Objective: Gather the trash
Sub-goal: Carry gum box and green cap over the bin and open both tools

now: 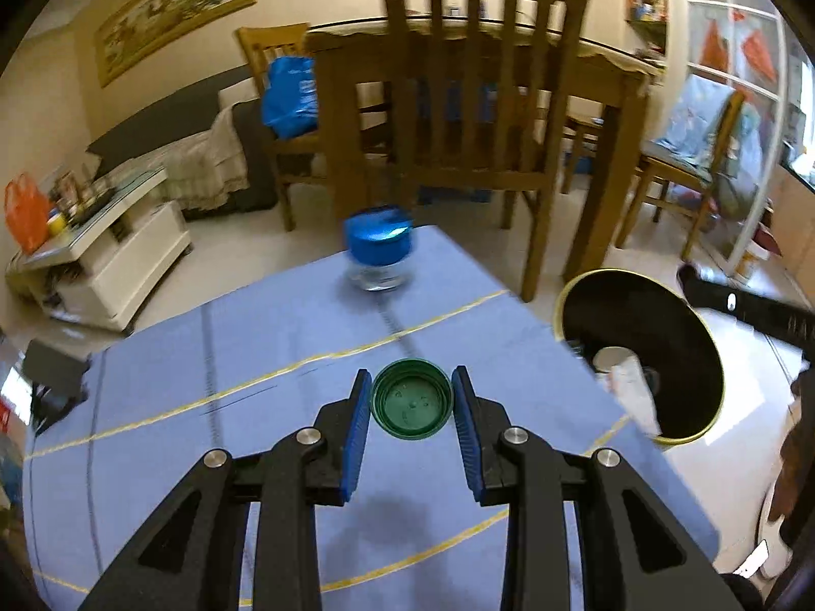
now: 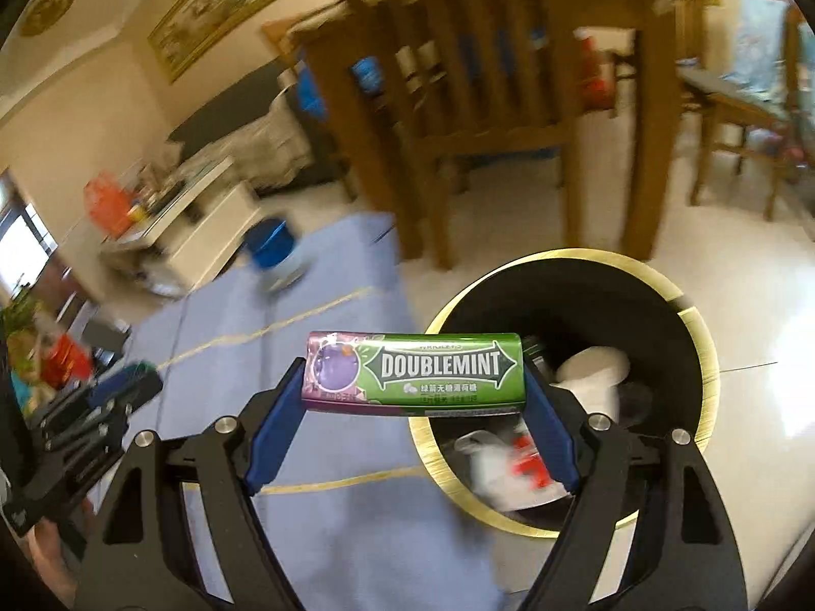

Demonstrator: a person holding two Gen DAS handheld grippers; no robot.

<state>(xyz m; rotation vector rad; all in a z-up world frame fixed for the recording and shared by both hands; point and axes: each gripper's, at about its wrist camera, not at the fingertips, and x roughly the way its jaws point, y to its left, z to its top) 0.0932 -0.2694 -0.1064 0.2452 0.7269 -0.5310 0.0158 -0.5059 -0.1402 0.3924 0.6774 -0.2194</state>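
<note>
My left gripper [image 1: 411,399] is shut on a green bottle cap [image 1: 412,399], held open side up above the blue tablecloth [image 1: 204,387]. My right gripper [image 2: 415,382] is shut on a green Doublemint mint tin [image 2: 415,374], gripped lengthwise by its two ends and held over the table's edge, beside the rim of the bin. The black bin with a gold rim [image 2: 708,356] stands on the floor to the right of the table and holds white and red trash [image 2: 509,458]. In the left wrist view the bin [image 1: 586,285] shows at the right.
A glass jar with a blue lid [image 1: 378,254] stands at the table's far edge, also the jar [image 2: 277,254] in the right wrist view. Wooden chairs [image 1: 473,76] and a dining table stand behind. A white low cabinet [image 1: 112,259] is at the left. The left gripper's body [image 2: 102,402] shows at the left.
</note>
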